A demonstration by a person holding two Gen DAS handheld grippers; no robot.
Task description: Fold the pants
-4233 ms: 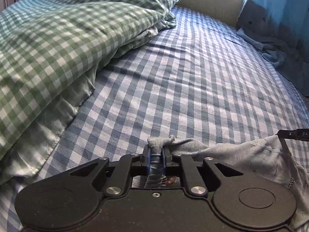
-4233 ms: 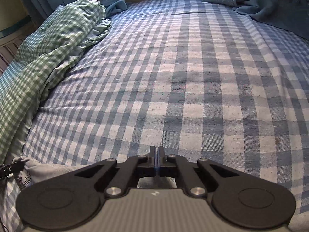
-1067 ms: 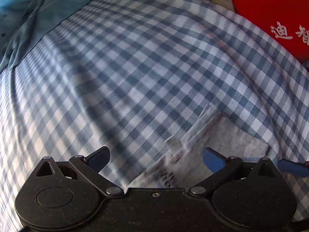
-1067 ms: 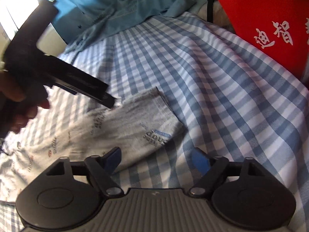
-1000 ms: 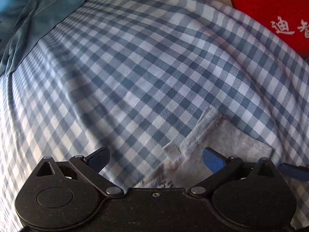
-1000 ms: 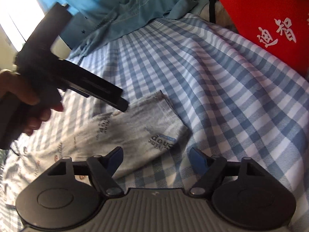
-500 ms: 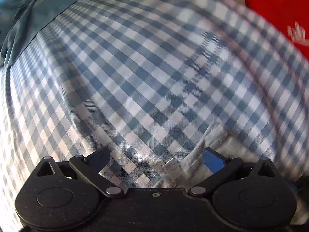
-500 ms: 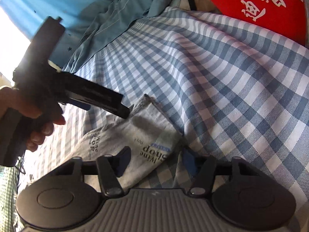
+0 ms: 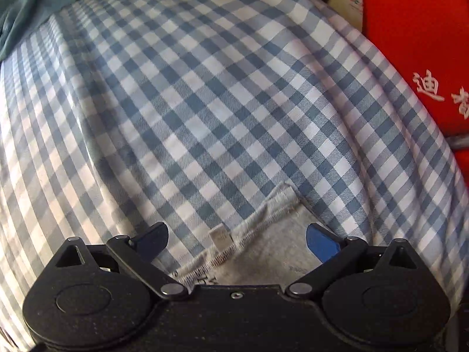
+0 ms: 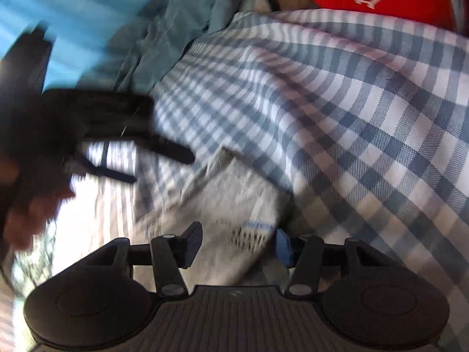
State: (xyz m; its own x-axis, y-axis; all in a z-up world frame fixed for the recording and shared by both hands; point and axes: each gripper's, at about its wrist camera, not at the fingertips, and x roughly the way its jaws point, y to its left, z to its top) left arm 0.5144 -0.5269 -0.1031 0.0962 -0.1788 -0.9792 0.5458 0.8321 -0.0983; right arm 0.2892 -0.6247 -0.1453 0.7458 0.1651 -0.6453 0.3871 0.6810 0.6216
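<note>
My right claw (image 10: 239, 242) is closing, its jaws straddling the hem corner of the grey pants (image 10: 231, 202) without pinching yet. My left claw (image 9: 236, 236) hangs spread above the pants' stitched edge. They lie flat on the checked bedsheet (image 9: 205, 102).

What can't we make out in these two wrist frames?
- Pants: left wrist view shows only a hem corner; the gripper body covers the rest.
- Print on the pants: right wrist view, motion blur.
- Left gripper: right wrist view, smeared.
- Red bag: cut off by the frame edge.
</note>
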